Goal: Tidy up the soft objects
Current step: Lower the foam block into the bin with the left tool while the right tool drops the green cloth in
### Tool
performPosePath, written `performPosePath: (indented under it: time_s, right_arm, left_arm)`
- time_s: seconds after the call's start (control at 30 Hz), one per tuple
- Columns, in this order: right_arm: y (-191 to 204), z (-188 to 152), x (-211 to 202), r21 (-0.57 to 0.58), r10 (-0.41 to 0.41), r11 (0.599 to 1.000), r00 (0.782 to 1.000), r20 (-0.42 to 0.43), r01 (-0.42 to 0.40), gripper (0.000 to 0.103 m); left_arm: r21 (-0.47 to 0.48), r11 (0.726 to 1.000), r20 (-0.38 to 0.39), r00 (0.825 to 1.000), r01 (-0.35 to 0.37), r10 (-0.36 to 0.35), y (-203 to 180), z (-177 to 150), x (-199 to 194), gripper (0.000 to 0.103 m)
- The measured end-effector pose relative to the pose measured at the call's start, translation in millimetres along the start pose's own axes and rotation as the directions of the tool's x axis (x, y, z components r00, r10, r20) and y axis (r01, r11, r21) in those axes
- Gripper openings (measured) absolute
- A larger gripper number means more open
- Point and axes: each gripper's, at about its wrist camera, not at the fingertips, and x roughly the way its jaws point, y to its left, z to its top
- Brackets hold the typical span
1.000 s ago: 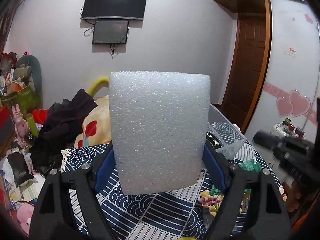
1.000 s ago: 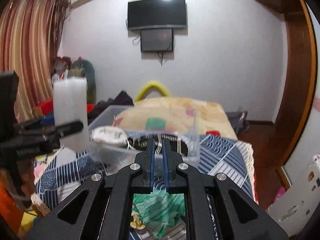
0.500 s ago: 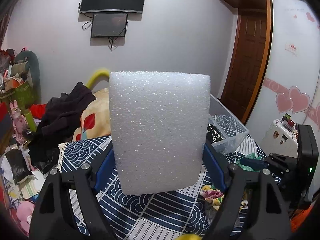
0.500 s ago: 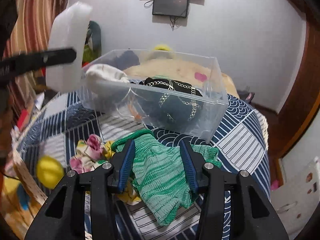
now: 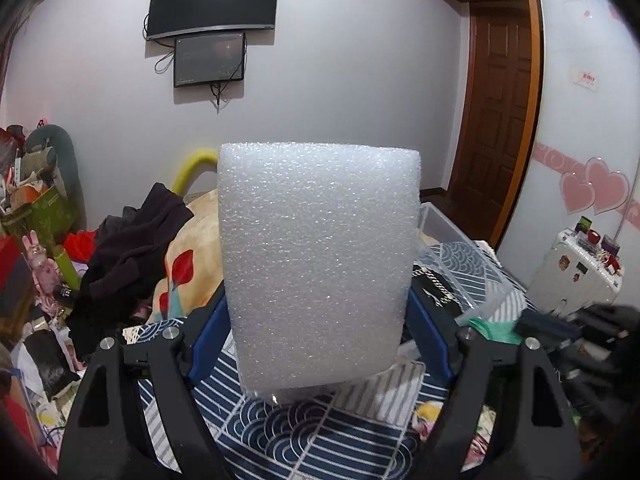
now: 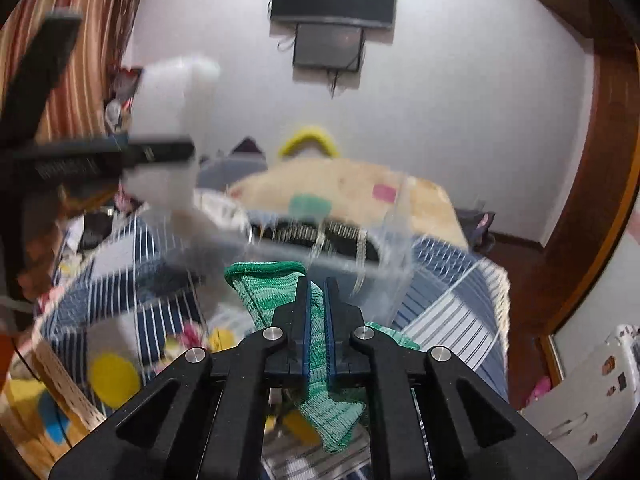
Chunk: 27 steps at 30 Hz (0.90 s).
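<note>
My left gripper [image 5: 318, 320] is shut on a white foam block [image 5: 318, 264] and holds it upright above the blue patterned bedspread [image 5: 304, 432]. My right gripper [image 6: 316, 292] is shut on a green knitted cloth [image 6: 260, 284], lifted off the bedspread; the cloth hangs below the jaws. A clear plastic box [image 6: 384, 248] with a black-and-white soft item [image 6: 308, 234] inside stands just beyond the cloth. The foam block also shows blurred at the left of the right wrist view [image 6: 172, 128]. The right gripper shows at the right edge of the left wrist view [image 5: 560, 328].
Small yellow and pink soft items [image 6: 192, 340] lie on the bedspread below the right gripper. A pile of dark clothes [image 5: 132, 248] and a beige blanket [image 6: 340, 184] lie behind. Clutter [image 5: 32, 216] fills the left side; a white suitcase [image 5: 580, 276] stands right.
My right gripper closed on the green cloth and lifted it up toward the clear box. My left gripper kept hold of the foam block and shifted slightly.
</note>
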Motion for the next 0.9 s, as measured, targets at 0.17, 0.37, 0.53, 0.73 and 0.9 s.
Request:
performPosePath:
  time_s: [0.17, 0.37, 0.53, 0.73, 0.9]
  right_arm:
    - [-5.5, 24.4, -10.1, 0.025, -0.022, 0.999, 0.997, 0.074, 0.02, 0.005]
    - [-10.9, 53.2, -2.9, 0.051, -0.035, 0.998, 0.993, 0.117, 0.029, 0.005]
    - [-9.0, 67.4, 27.0, 0.044, -0.064, 0.997, 0.994, 0.084, 0.061, 0.005]
    - [-6.2, 65.3, 71.4, 0.011, -0.07, 0.997, 0.997, -0.038, 0.071, 0.005]
    - [-0.1, 53.4, 88.5, -0.029, -0.046, 0.999, 0.99, -0.13, 0.042, 0.005]
  left_arm:
    - [0.007, 1.0, -0.057, 0.998, -0.002, 0.003, 2.5, 8.9, 24.0, 0.082]
    - [-0.006, 1.0, -0.168, 0.986, 0.006, -0.007, 12.8, 10.3, 64.6, 0.082]
    - [-0.031, 1.0, -0.221, 0.975, -0.001, -0.005, 18.4, 7.0, 88.7, 0.082]
    - [-0.028, 1.0, -0.233, 0.972, -0.012, 0.006, 19.5, 0.8, 97.3, 0.082]
    - [-0.001, 1.0, -0.235, 0.972, -0.011, 0.011, 11.7, -2.5, 94.7, 0.082]
